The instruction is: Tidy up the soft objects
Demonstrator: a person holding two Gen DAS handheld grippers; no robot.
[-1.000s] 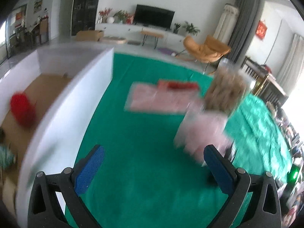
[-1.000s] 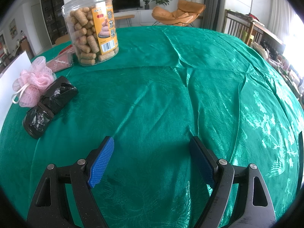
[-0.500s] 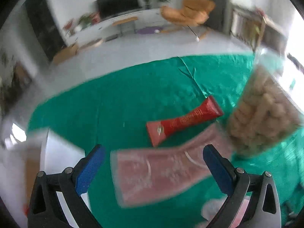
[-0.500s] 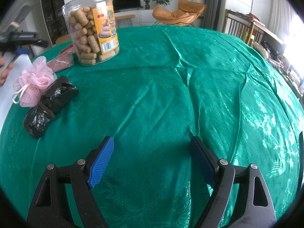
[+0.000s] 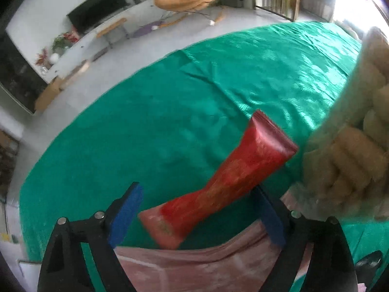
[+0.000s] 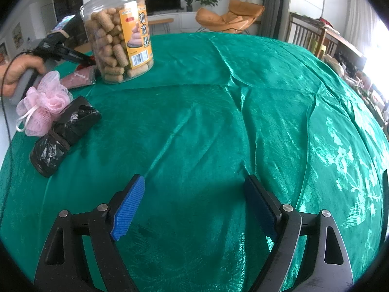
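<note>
In the left wrist view my left gripper [image 5: 197, 214] is open, its blue pads on either side of a red tube [image 5: 218, 182] that lies on the green cloth. A pink flat packet [image 5: 194, 265] lies just under the gripper. In the right wrist view my right gripper [image 6: 194, 202] is open and empty over bare green cloth. There the left gripper [image 6: 82, 59] reaches in behind the snack jar [image 6: 119, 36]. A pink mesh puff [image 6: 43, 102] and a black bag roll [image 6: 63, 133] lie at the left.
The clear jar of snacks [image 5: 352, 146] stands close on the right of the left gripper. The green tablecloth [image 6: 231, 121] is wrinkled and falls away at the round table's edges. A living room with an orange chair [image 6: 228, 17] lies beyond.
My left gripper has swung from the white box to the right and come down close over the red tube and pink packet. The right gripper has not moved.
</note>
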